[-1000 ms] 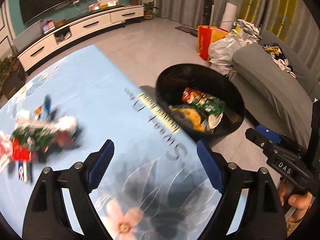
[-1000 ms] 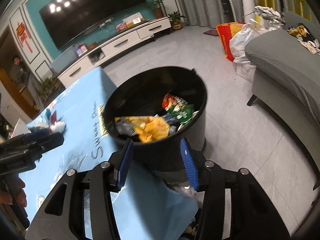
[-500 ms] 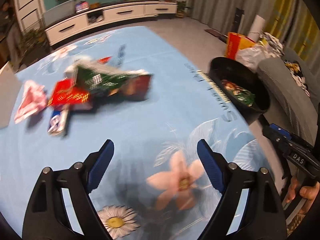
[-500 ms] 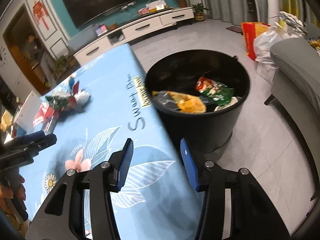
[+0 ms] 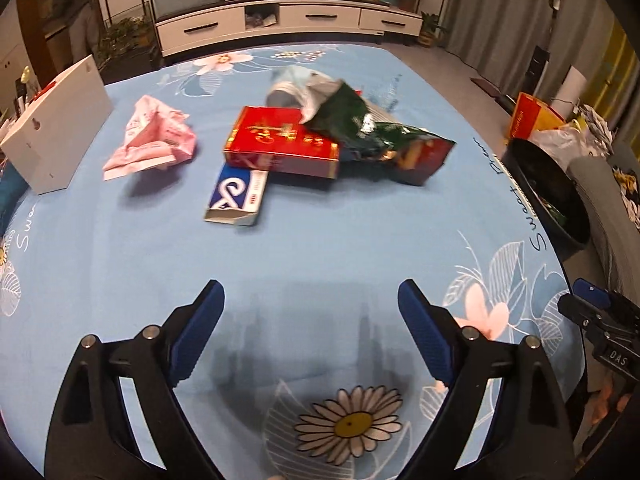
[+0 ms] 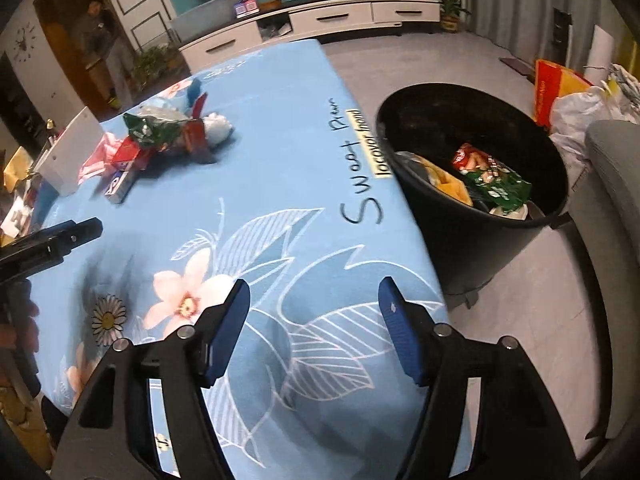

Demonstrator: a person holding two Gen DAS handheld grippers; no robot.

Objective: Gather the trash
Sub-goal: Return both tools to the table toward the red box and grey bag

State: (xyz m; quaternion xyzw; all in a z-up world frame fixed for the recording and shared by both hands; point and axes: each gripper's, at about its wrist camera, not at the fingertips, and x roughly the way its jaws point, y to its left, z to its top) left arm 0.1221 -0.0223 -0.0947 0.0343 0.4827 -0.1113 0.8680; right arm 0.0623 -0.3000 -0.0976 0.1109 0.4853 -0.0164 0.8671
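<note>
Table [image 5: 320, 248] w/ blue floral cloth; black bin [image 6: 472, 184] off its right edge, already holding wrappers. Trash pile sits mid-table, straight ahead of the left gripper [image 5: 310, 330] and well apart from it: red box [image 5: 280, 146], green bag [image 5: 360, 124], blue-white carton [image 5: 236, 194] (long axis running roughly toward the tool), pink wrapper [image 5: 150, 140] off to the left. Left jaws wide, opening, nothing between. Right gripper [image 6: 314, 330] also empty, opening, nearer the bin. Left hand looks nearer the pile.
</note>
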